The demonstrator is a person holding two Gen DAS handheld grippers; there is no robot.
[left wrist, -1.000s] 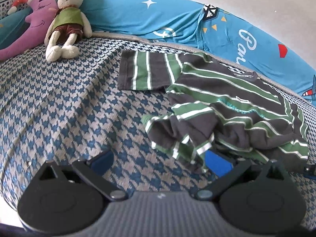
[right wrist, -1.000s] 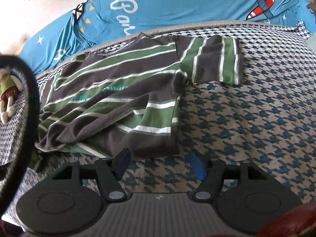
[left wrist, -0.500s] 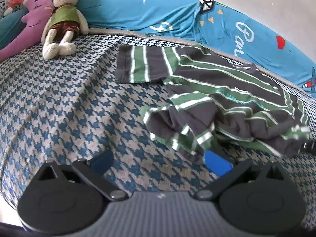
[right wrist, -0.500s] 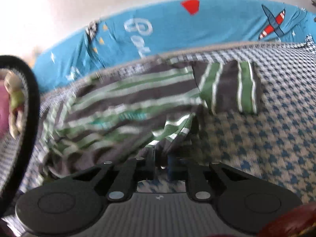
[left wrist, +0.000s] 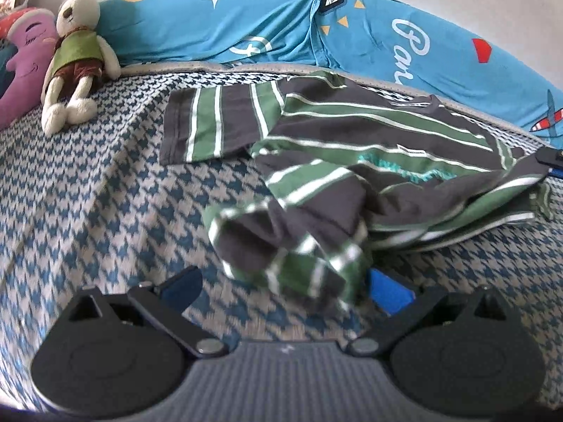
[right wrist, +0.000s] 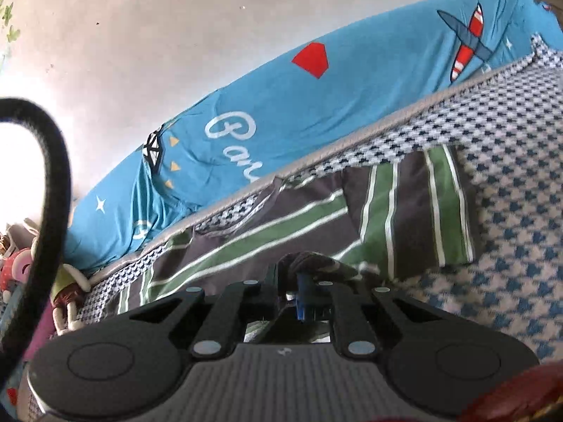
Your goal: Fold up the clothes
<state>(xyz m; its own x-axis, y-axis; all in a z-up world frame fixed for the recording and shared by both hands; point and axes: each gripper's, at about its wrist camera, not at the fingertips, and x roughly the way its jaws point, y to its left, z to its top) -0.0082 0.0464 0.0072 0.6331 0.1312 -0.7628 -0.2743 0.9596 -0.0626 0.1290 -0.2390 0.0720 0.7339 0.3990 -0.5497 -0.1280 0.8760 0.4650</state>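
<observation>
One shirt (left wrist: 352, 161), grey with green and white stripes, lies on my houndstooth bed cover (left wrist: 88, 211), its collar toward the blue pillow (left wrist: 246, 24). My left gripper (left wrist: 285, 288) stands wide open, a bunched hem corner of the shirt lying between its two blue pads (left wrist: 388, 295). Only the left view shows this bunched corner, the shirt's left sleeve spread flat, and the two plush toys beside the pillow: one rabbit (left wrist: 75, 52) and one purple toy (left wrist: 21, 66). Only the right view shows my right gripper (right wrist: 295, 292) closed on a fold of the shirt, the right sleeve flat beyond it, and one black cable (right wrist: 52, 183).
</observation>
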